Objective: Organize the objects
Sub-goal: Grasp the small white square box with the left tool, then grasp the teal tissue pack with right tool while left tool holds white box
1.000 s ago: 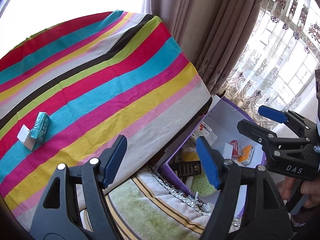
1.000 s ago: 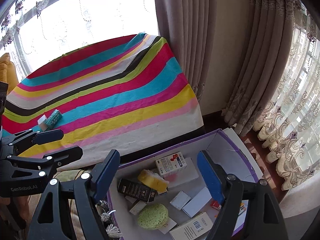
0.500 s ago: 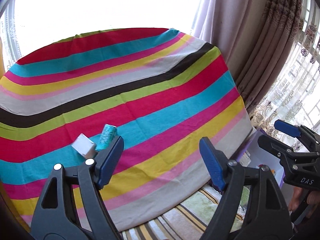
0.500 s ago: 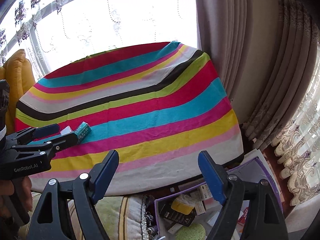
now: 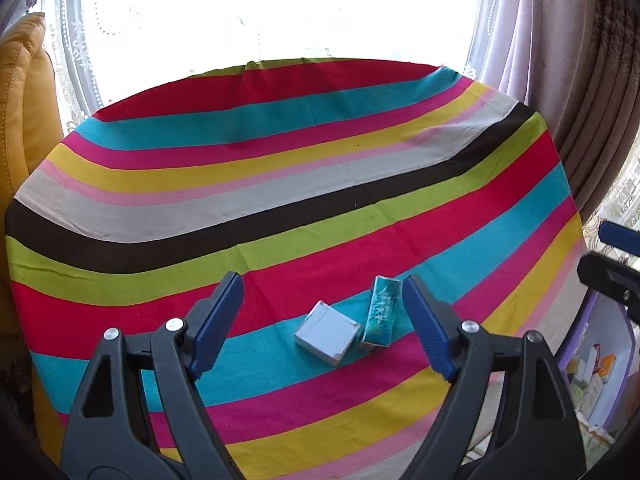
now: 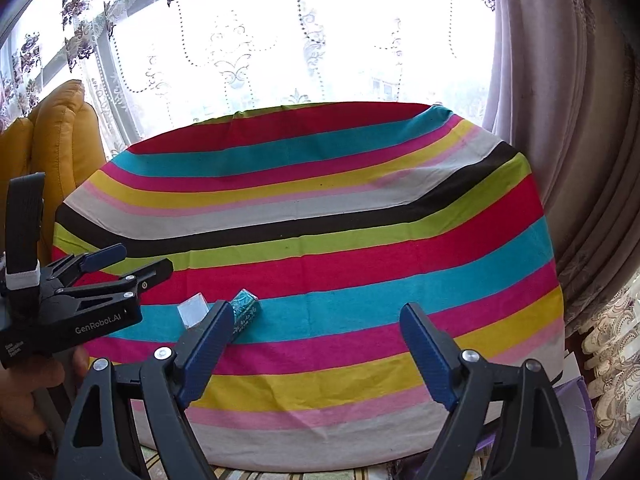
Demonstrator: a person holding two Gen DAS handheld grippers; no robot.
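On a striped tablecloth [image 5: 360, 216], a teal box [image 5: 382, 310] and grey box [image 5: 326, 332] lie touching, seemingly awaiting sorting; the left gripper [image 5: 322, 320] frames them, the right gripper [image 6: 316, 350] alongside, both jaws widening, empty.

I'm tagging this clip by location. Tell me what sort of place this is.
Most likely a home living room, by a window: lace curtains and heavy drapes, a yellow leather seat, and a table under a striped cloth holding two small boxes.
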